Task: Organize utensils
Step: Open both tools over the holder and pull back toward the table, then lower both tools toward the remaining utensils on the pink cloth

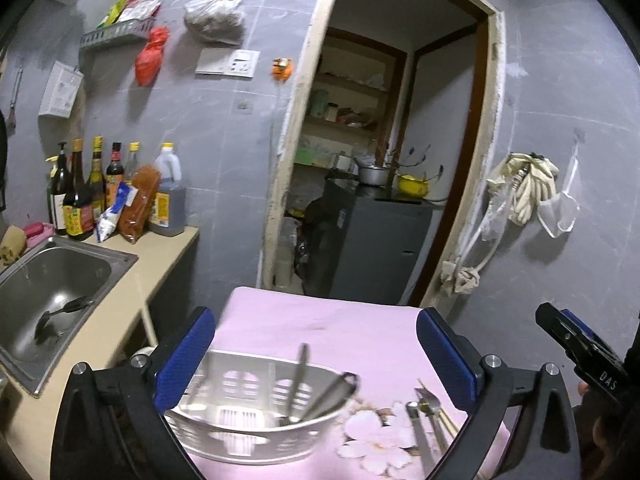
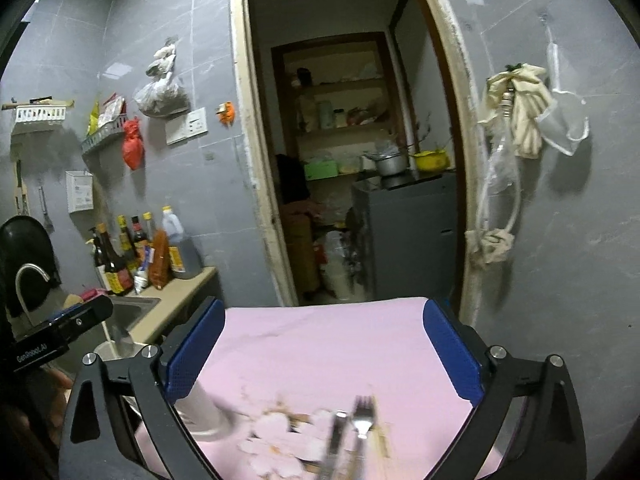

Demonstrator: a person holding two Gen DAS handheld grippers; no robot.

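Currently both my grippers are released, nothing between the pads: left gripper (image 1: 316, 354) spread wide above the white basket (image 1: 256, 426), right gripper (image 2: 324, 354) spread above the loose fork (image 2: 362, 416). Basket sits on the pink tablecloth (image 1: 344, 328) with two utensils (image 1: 316, 390) leaning inside; remaining cutlery (image 1: 430, 420) lies just beside it.

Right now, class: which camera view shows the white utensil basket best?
The left wrist view: the white utensil basket sits whole on the pink tablecloth, with utensils inside. The right wrist view catches only a blurred edge.
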